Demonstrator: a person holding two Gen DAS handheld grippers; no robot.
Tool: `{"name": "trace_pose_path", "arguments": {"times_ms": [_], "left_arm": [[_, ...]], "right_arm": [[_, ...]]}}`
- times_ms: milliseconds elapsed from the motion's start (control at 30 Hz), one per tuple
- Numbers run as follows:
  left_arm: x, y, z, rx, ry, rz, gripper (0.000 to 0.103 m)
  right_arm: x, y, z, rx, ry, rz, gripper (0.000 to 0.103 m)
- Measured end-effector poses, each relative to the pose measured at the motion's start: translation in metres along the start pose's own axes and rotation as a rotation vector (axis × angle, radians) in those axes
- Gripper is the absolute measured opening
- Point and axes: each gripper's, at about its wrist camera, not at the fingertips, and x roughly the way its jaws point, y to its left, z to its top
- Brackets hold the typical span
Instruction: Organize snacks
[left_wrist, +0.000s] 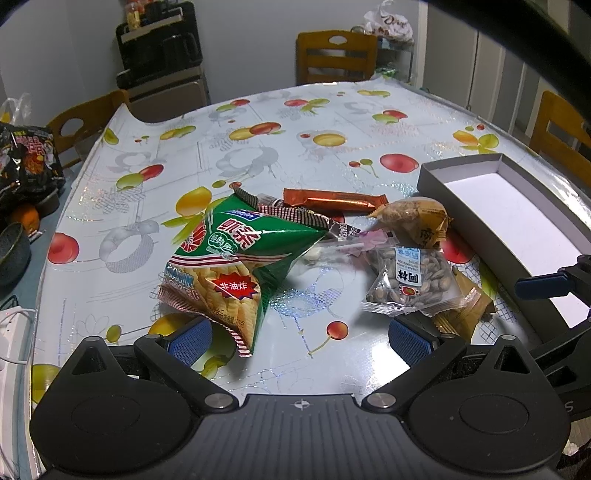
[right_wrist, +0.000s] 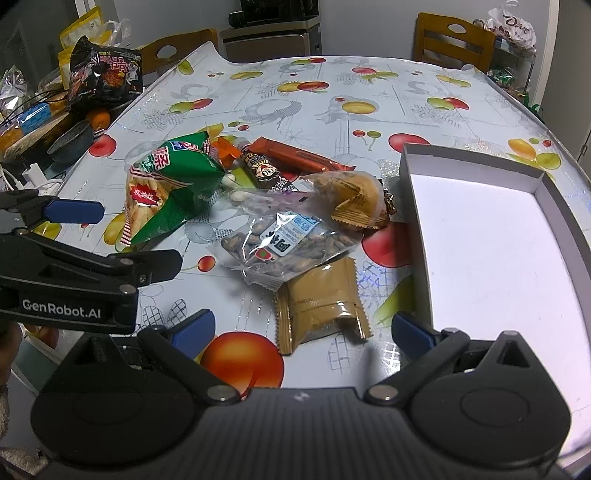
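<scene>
A pile of snacks lies mid-table. It holds a green chip bag (left_wrist: 236, 258) (right_wrist: 170, 184), a clear packet of sunflower seeds (left_wrist: 410, 280) (right_wrist: 284, 240), a brown bar (left_wrist: 332, 201) (right_wrist: 295, 155), a tan pastry packet (left_wrist: 413, 218) (right_wrist: 354, 199) and a gold sachet (left_wrist: 465, 306) (right_wrist: 321, 302). An empty grey box (left_wrist: 517, 206) (right_wrist: 498, 258) with a white floor sits to the right of the pile. My left gripper (left_wrist: 299, 339) (right_wrist: 122, 240) is open just short of the chip bag and seeds. My right gripper (right_wrist: 303, 332) is open with the gold sachet lying between its fingers, untouched.
A black noodle packet (left_wrist: 29, 158) (right_wrist: 105, 70), a dark bowl (right_wrist: 70, 142) and an orange (right_wrist: 99, 118) crowd the left side beyond the table edge. Wooden chairs (left_wrist: 336, 55) (right_wrist: 450, 37) stand at the far side. The fruit-print tablecloth (left_wrist: 295, 129) is bare toward the back.
</scene>
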Motion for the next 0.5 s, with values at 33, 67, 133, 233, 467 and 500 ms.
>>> {"name": "trace_pose_path", "arguments": {"times_ms": [33,67,133,233,467,500], "left_arm": [[0.0001,-0.0001,-0.0001,0.001,0.0,0.0,0.103],[0.0014,-0.0023,-0.0002,0.003,0.002,0.002,0.103],[0.0033,-0.0059,-0.0009,0.009,0.006,0.005,0.103],[0.0031,-0.006,-0.0012,0.015,0.012,0.012,0.103],[0.0038,-0.0061,-0.0007,0.03,-0.019,0.029,0.103],[0.0039,-0.0062,-0.0005,0.028,-0.019,0.027,0.103]], "right_arm": [[0.0003,-0.0005,-0.0002,0.001,0.001,0.0,0.103],[0.0006,-0.001,-0.0004,0.003,0.001,0.001,0.103],[0.0009,-0.0017,-0.0006,0.006,0.003,0.001,0.103],[0.0013,-0.0021,-0.0006,0.008,0.004,0.003,0.103],[0.002,-0.0033,-0.0011,0.01,0.006,0.006,0.103],[0.0021,-0.0035,-0.0011,0.011,0.006,0.006,0.103]]}}
